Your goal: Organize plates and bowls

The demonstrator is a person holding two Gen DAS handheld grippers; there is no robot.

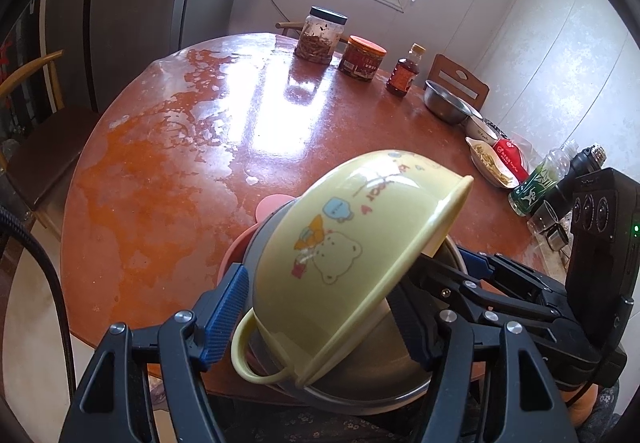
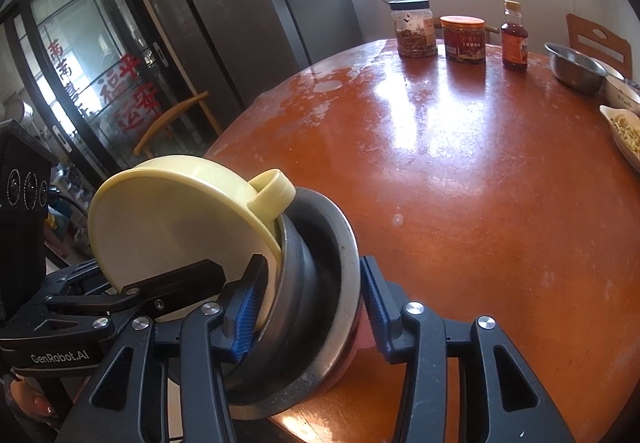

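A yellow plastic bowl (image 1: 336, 239) with a cartoon bear print and a loop handle is tilted on its side, resting in a steel bowl (image 1: 360, 375) at the table's near edge. It also shows in the right wrist view (image 2: 168, 219), with the steel bowl (image 2: 316, 283) under it. A pink dish (image 1: 272, 205) peeks out behind them. My left gripper (image 1: 320, 319) has its fingers on either side of the yellow bowl. My right gripper (image 2: 310, 307) stands open around the steel bowl's rim, its left finger (image 2: 246, 307) near the yellow bowl's edge.
The round orange table (image 1: 168, 171) carries two jars (image 1: 320, 35), a sauce bottle (image 1: 404, 71), another steel bowl (image 1: 448, 103), a white bowl, a dish of food and a green bottle (image 1: 540, 179) along the far right. Chairs stand around it; a fridge (image 2: 224, 23) is at the left.
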